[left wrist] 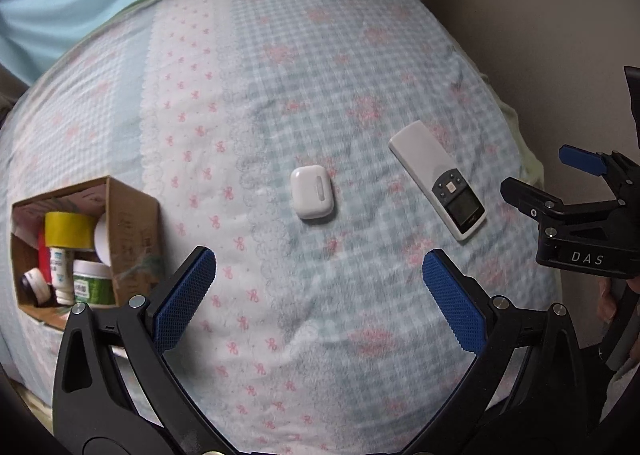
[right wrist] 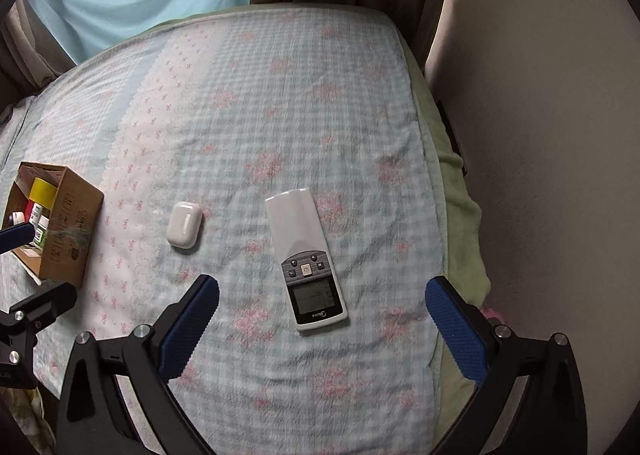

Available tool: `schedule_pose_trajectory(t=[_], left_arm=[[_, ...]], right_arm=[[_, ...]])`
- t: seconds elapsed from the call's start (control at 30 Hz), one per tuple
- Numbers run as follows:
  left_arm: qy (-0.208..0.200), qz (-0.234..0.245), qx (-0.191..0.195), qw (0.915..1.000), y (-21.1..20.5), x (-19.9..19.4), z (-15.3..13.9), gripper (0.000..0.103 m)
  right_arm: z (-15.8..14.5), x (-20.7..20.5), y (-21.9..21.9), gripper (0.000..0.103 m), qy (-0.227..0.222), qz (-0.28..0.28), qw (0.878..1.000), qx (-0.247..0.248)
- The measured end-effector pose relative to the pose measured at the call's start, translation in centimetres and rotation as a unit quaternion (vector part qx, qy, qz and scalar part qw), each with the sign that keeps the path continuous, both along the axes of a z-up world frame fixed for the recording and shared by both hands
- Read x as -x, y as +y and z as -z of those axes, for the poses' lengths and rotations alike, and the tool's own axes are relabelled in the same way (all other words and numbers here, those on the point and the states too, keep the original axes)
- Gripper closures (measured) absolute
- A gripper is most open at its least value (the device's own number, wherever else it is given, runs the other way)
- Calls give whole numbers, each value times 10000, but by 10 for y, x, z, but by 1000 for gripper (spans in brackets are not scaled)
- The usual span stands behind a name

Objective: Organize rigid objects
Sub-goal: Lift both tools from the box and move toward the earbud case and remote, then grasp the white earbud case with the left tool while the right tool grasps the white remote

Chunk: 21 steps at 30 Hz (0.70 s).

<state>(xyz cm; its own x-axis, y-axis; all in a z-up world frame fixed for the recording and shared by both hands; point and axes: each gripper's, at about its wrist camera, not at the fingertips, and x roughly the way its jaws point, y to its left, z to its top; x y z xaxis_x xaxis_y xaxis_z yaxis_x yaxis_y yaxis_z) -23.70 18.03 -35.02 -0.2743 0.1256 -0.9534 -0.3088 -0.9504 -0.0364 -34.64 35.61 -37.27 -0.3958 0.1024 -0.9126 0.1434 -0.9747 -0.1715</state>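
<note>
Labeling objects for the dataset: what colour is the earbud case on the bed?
White, plain and glossy. The earbud case shows best in the left wrist view, lying on the bedspread.

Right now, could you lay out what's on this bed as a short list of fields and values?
surface: checked bedspread with pink flowers
loose items: white earbud case; white remote control, screen end toward the camera
container: cardboard box at the left, open
box contents: yellow-lidded jar, green-labelled jar, other small containers
left gripper: jaws open, holding nothing
right gripper: jaws open, remote control just ahead
</note>
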Motion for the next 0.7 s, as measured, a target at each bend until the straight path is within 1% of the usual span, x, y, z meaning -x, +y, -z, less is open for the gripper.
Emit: schedule_pose_trajectory(t=[0.13, 0.27, 0.43, 0.47, 0.53, 0.57, 0.6, 0.7], left_arm=[[-216, 111, -11, 9997, 16, 24, 37, 1], [-362, 129, 85, 9992, 22, 46, 71, 2], [-545, 86, 68, 9985, 21, 66, 107, 4], [-560, 91, 93, 9983, 21, 69, 113, 6], [-633, 66, 117, 9979, 18, 74, 125, 15], [-688, 37, 107, 9976, 17, 76, 129, 20], [-745, -5, 89, 9972, 15, 78, 134, 22], [-905, -87, -50, 9958, 13, 83, 142, 22]], right_arm=[[32, 14, 7, 0, 53, -132, 9998, -129], [62, 27, 10, 0, 38, -279, 9991, -312], [89, 36, 6, 0, 87, -397, 9990, -212], [94, 37, 5, 0, 94, -423, 9989, -191], [103, 40, 2, 0, 63, -439, 9988, -215], [107, 40, 0, 2, 42, -445, 9988, -204], [111, 41, -1, 4, 12, -444, 9988, -191], [120, 45, -4, 5, -96, -378, 9991, -147]])
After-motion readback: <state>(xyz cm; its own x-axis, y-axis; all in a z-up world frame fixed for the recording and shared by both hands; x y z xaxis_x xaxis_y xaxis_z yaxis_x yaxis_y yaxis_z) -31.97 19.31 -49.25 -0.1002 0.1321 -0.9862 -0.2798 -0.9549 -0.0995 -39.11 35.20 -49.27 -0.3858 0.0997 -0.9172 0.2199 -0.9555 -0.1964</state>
